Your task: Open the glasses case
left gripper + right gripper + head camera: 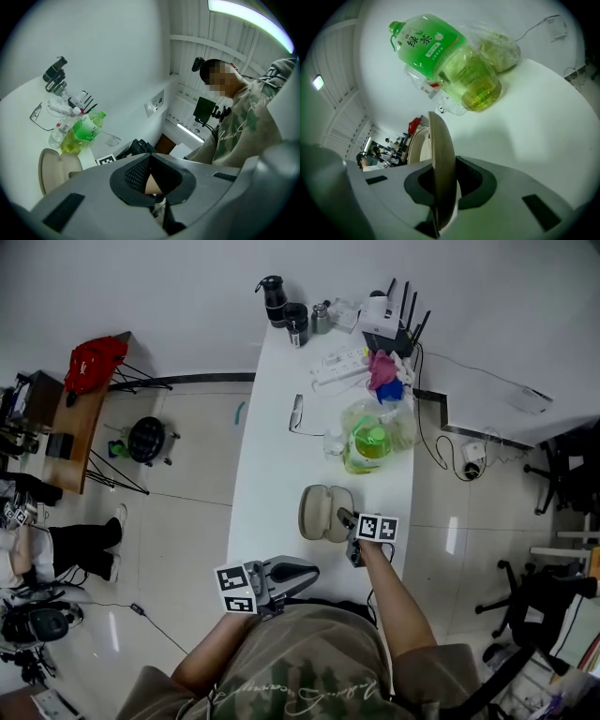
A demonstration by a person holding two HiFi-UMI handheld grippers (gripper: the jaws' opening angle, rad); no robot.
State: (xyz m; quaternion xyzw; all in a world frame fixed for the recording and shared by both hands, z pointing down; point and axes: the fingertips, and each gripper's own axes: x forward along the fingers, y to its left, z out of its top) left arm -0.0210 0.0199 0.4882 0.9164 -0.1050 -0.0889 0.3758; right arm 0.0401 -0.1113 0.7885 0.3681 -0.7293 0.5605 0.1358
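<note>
The glasses case [319,512] lies at the near end of the white table [272,456], between my two tongs, and from above it reads as already open: its two beige halves are spread side by side with the pale insides facing up. My right tongs [349,521] are closed on the rim of the right-hand half [339,510]. In the right gripper view that thin curved edge [440,154] runs straight between the jaws, with the pads pressing it from both sides. My left tongs [305,575] sit close to my body, just short of the case and not touching it. In the left gripper view the jaws are together with nothing between them. I judge the opening itself to be done or very nearly so. What is left, as I see it, is to let the held half settle fully on the table if it has not yet, and then release it. I see nothing inside the case, though I cannot see the whole interior. A pair of glasses [296,414] lies further up the table, well apart from the case, and a green tea bottle [370,442] lies just beyond it.
</note>
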